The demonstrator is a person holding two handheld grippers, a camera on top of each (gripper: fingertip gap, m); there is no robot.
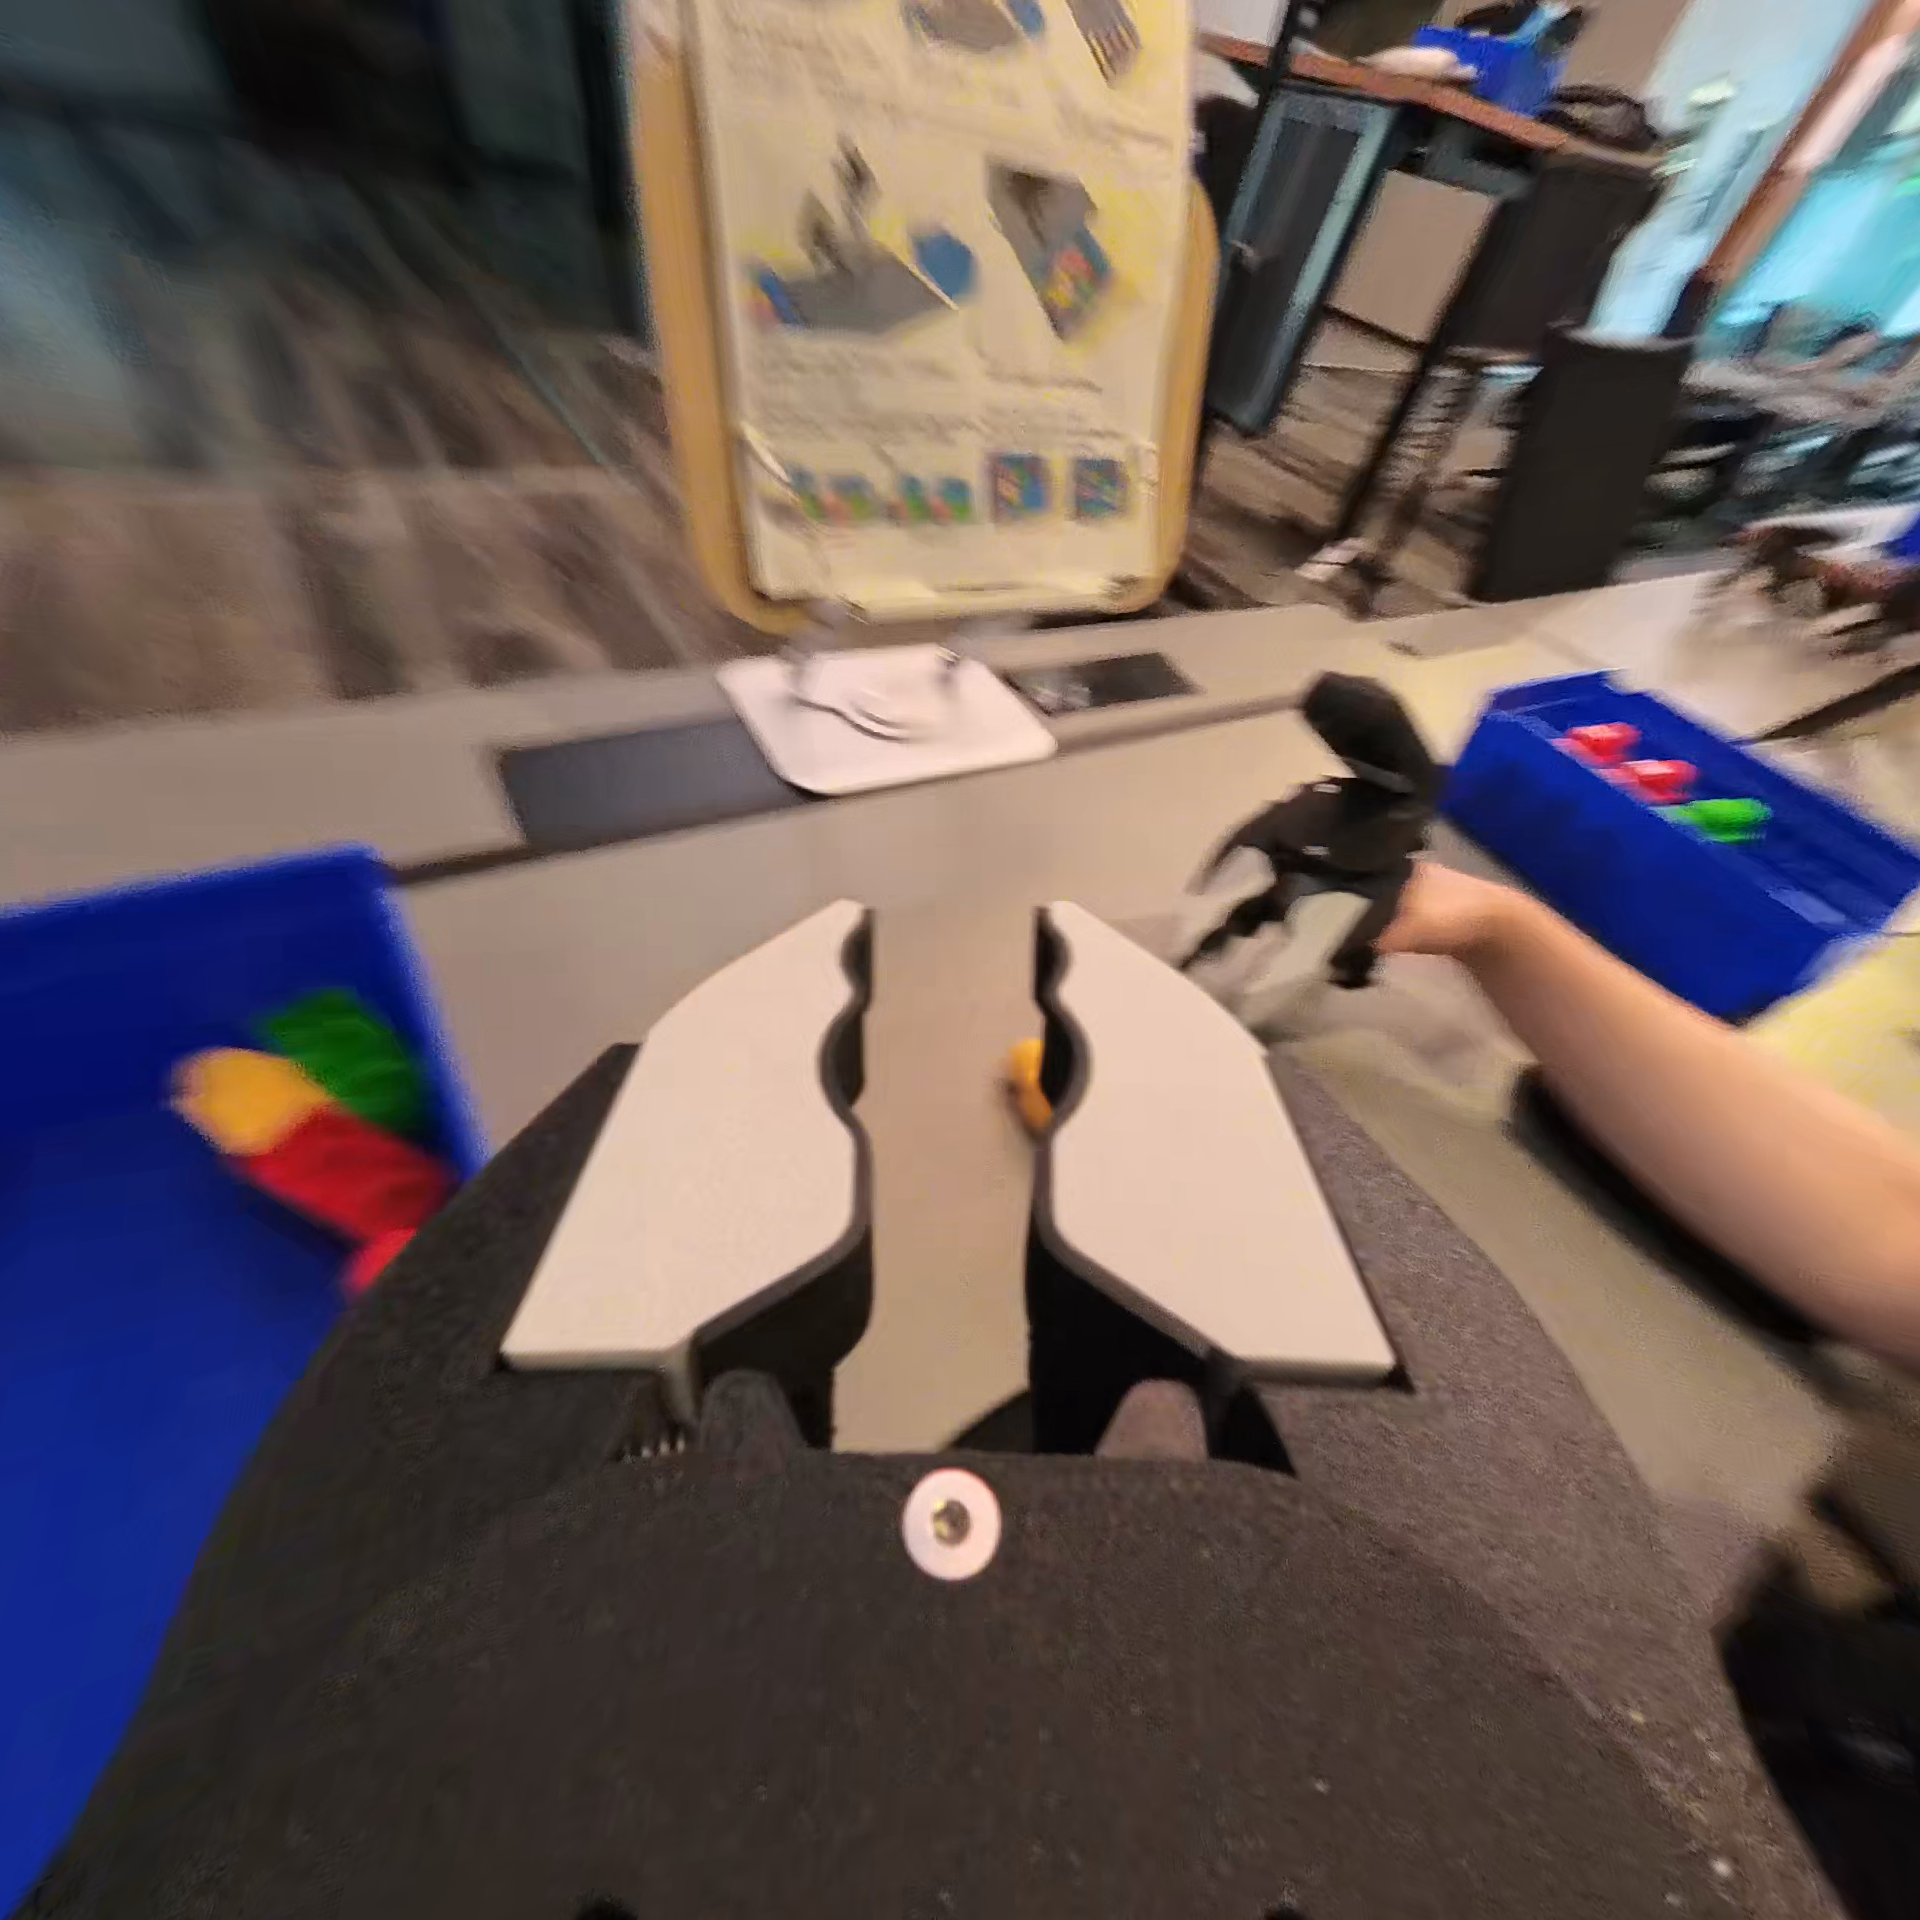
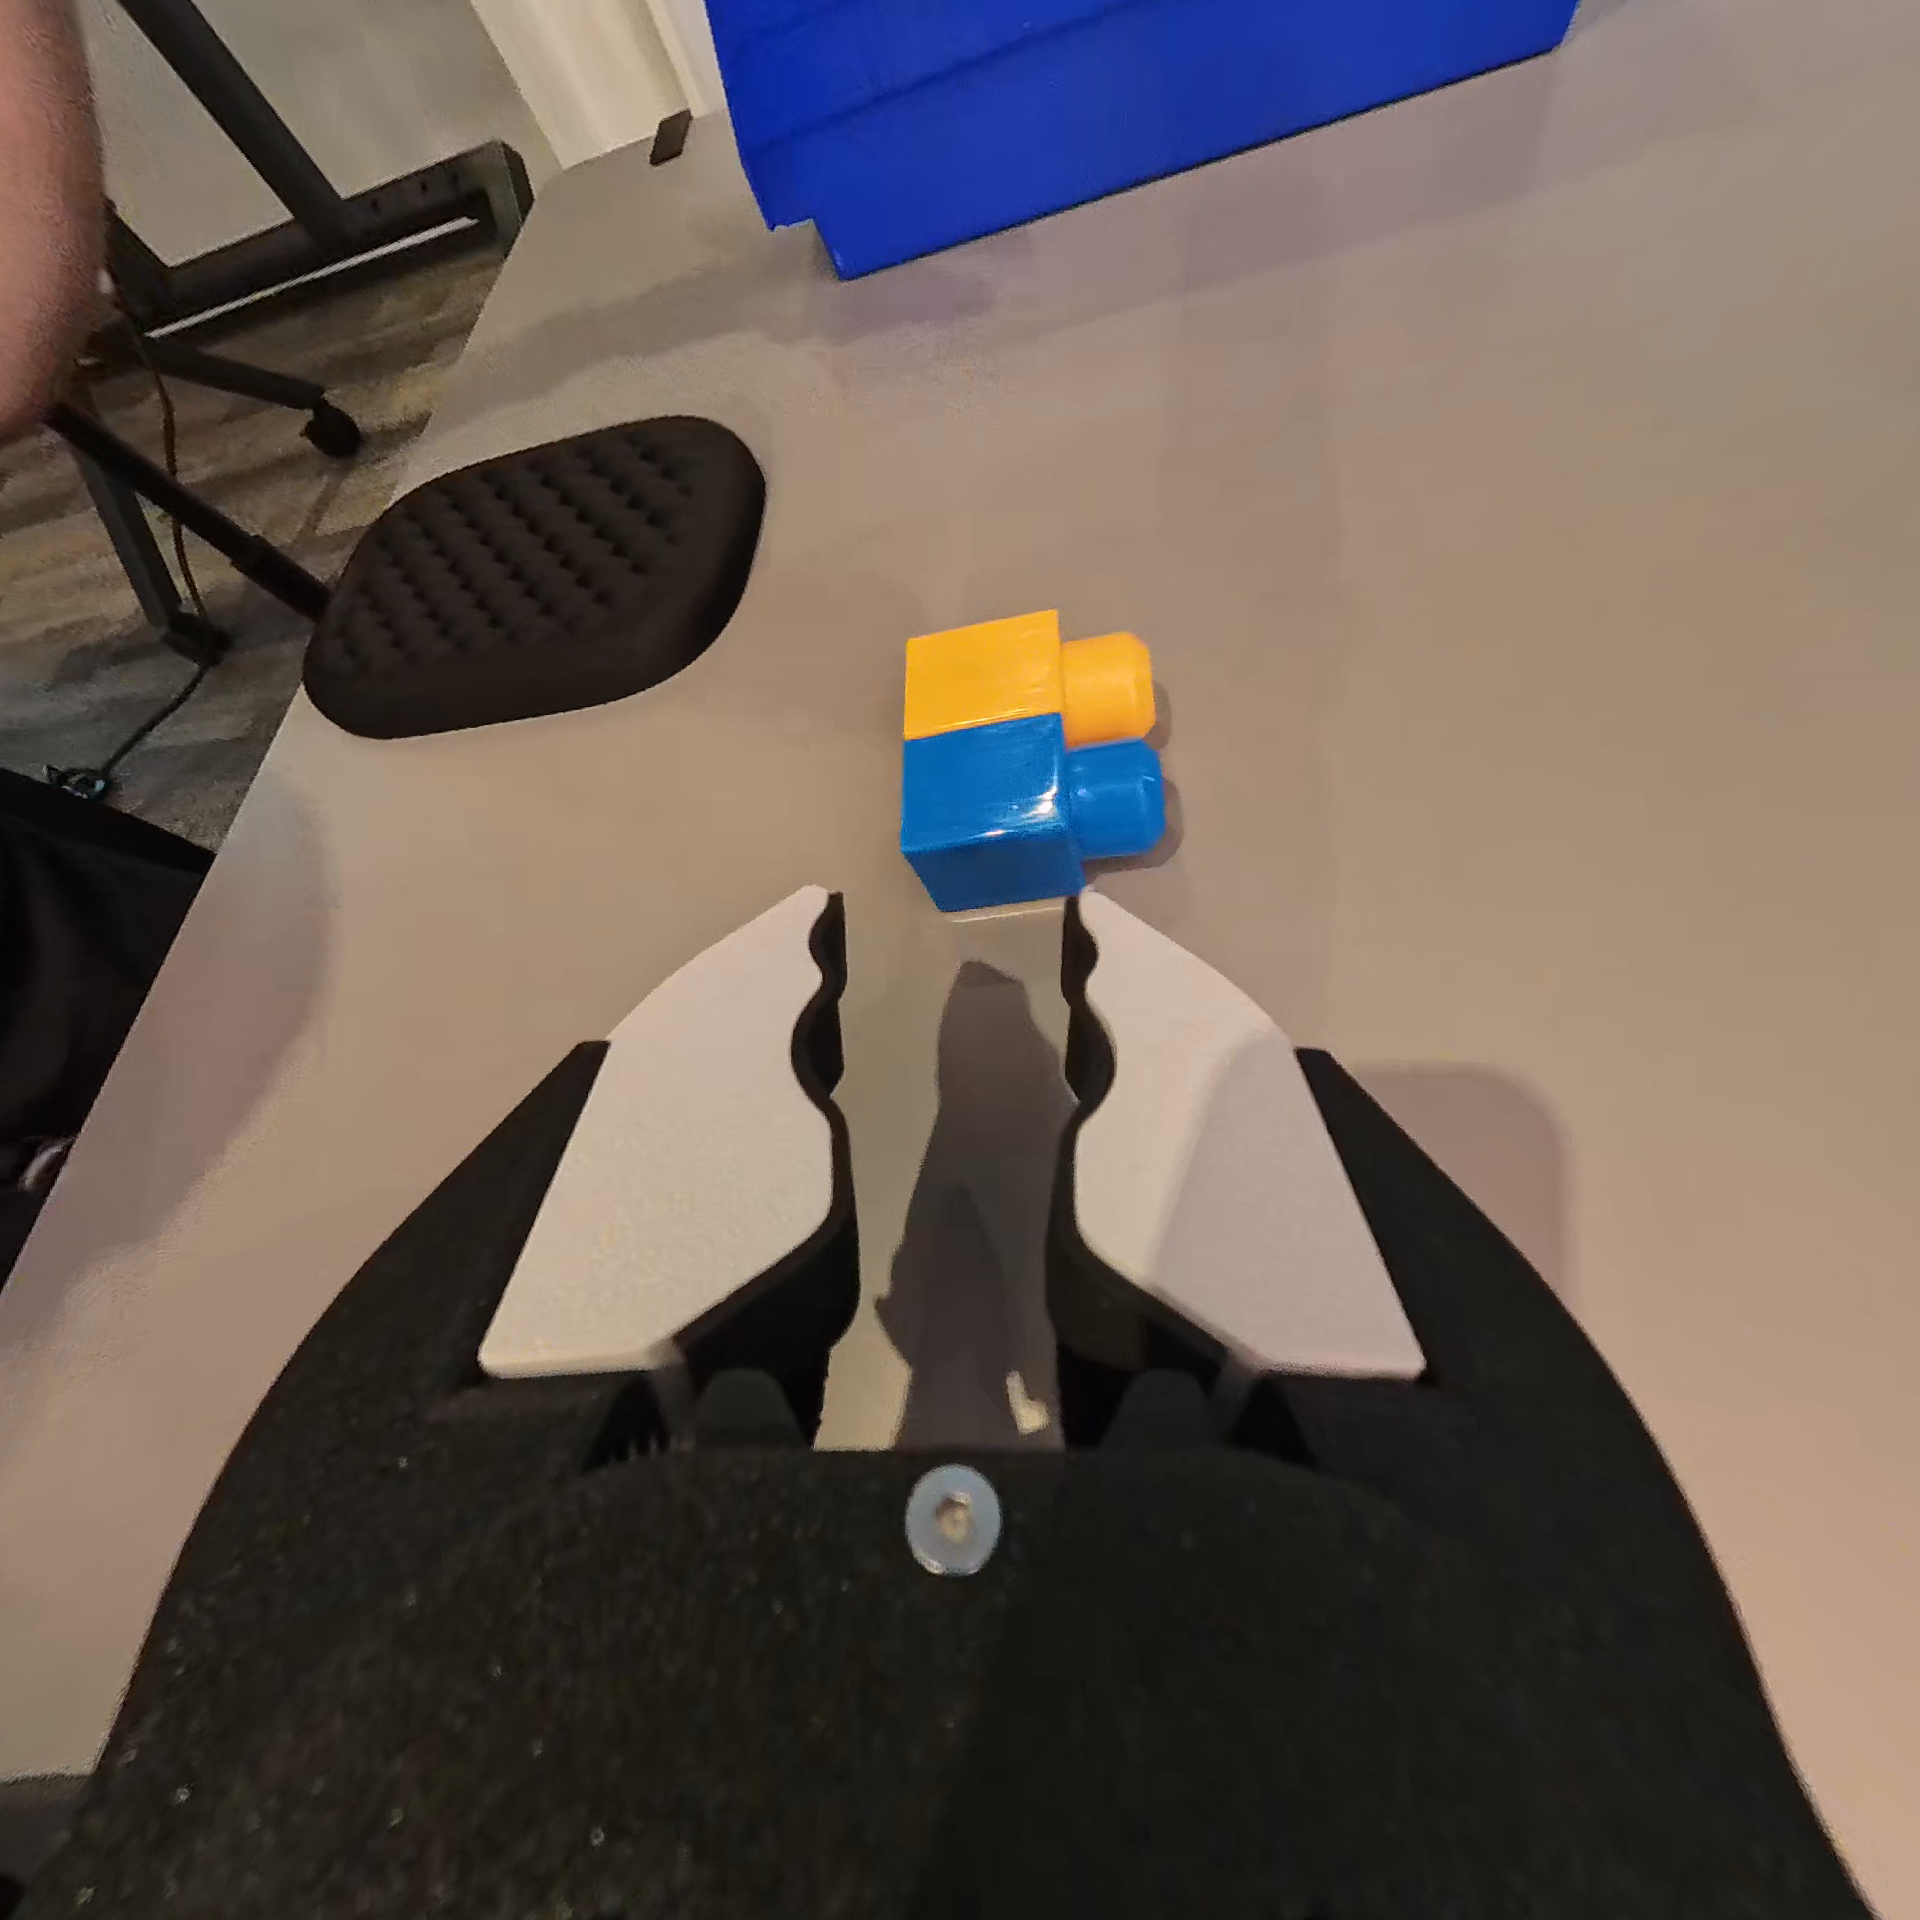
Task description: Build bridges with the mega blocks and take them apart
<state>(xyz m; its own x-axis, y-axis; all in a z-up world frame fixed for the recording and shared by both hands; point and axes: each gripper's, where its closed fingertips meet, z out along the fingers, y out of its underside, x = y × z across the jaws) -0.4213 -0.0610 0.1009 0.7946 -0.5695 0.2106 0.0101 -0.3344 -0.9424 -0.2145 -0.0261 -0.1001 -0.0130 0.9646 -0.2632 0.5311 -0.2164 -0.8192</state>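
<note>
Right gripper [image 2: 956, 904] hangs over the grey surface [image 2: 1455, 623] with fingers apart and empty, a blue block [image 2: 987, 810] just past the tips, lying on its side against a yellow block [image 2: 982, 675]. Left gripper [image 1: 954, 914] fingers apart too, nothing held. Beyond, a blue bin [image 2: 1091, 125].

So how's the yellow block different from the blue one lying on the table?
The yellow block lies farther from the right gripper; the blue block sits just beyond its fingertips. The yellow one shows mostly its top face, while the blue one also shows a near side face. Shared: both lie on their sides on the table, side by side, each with a single stud pointing right, and look alike in size and shape.
</note>
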